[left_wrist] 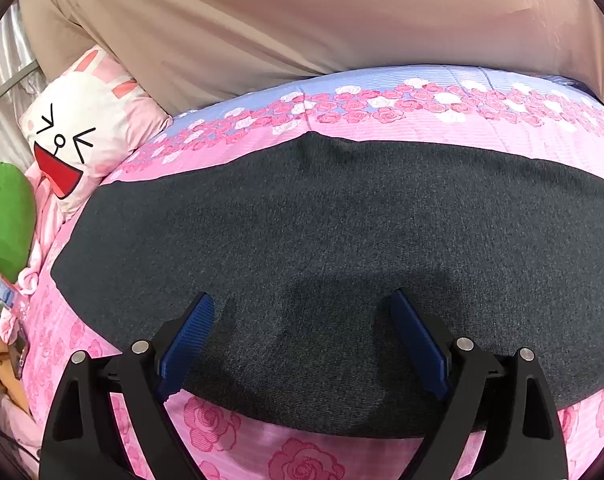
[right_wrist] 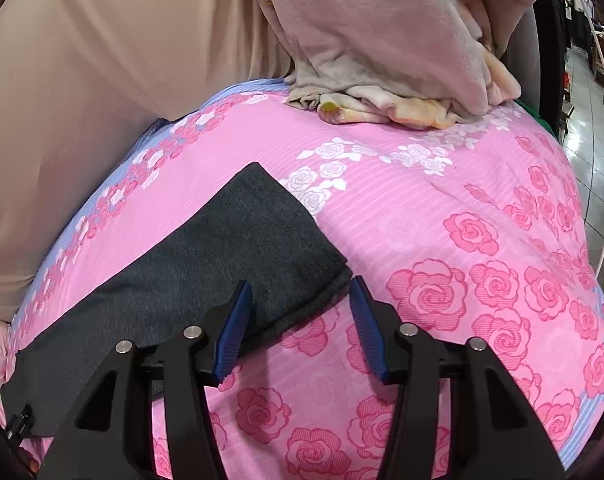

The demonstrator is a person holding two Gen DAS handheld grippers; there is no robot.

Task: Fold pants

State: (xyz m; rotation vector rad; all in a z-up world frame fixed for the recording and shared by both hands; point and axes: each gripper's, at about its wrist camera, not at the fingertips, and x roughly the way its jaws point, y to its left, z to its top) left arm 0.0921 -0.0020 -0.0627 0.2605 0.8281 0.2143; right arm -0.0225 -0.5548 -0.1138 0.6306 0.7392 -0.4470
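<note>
Currently both claws spread, empty: right claw (right_wrist: 300,300) straddles the near end corner of the pants (right_wrist: 206,264), which stretch away leftward under left claw (left_wrist: 302,320)

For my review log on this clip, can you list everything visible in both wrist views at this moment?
pants: one, dark grey, lying flat lengthwise on the bedspread
bedspread: one, pink with roses and a blue band, covering the bed
cartoon pillow: one, white and pink with a laughing face, far left of the left wrist view
green plush: one, green, left edge beside the pillow
blanket pile: one, pale pink and peach, far end of the bed
beige fabric: one, beige, behind the bed
left gripper: open, over the pants
right gripper: open, at the pants' end corner
</note>
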